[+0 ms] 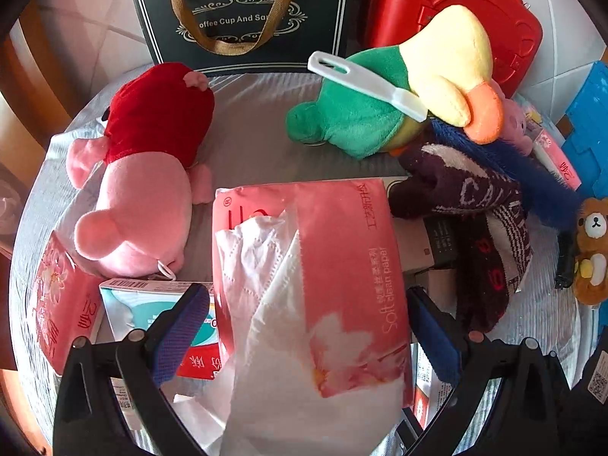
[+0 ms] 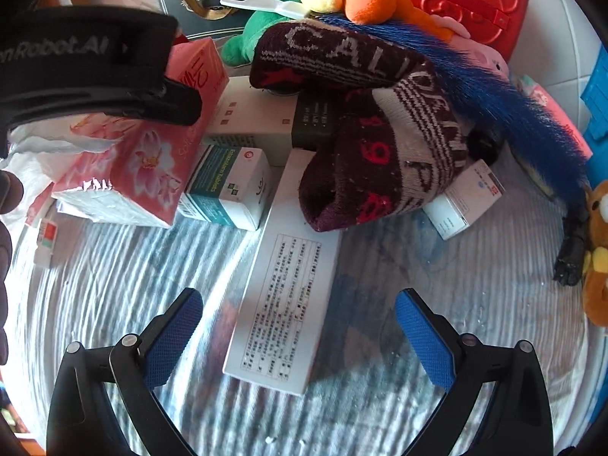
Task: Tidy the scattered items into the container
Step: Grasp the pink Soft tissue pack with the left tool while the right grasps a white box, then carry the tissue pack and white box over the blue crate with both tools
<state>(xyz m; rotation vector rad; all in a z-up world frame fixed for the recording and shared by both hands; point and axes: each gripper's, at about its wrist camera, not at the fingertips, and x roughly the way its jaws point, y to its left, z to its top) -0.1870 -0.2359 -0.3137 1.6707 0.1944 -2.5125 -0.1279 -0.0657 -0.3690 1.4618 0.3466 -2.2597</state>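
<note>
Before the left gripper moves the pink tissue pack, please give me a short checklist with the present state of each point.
1. Pink tissue pack sits between the left gripper fingers: ok.
2. Firm grip on the pack: cannot tell; the pads stand at its sides, contact is not clear.
3. Loose white tissue hangs out of the pack and may snag: not ok.
4. Right gripper is open and holds nothing: ok.
5. Long white box lies flat between the right fingers, free to take: ok.
6. Target container is identified: cannot tell.
</note>
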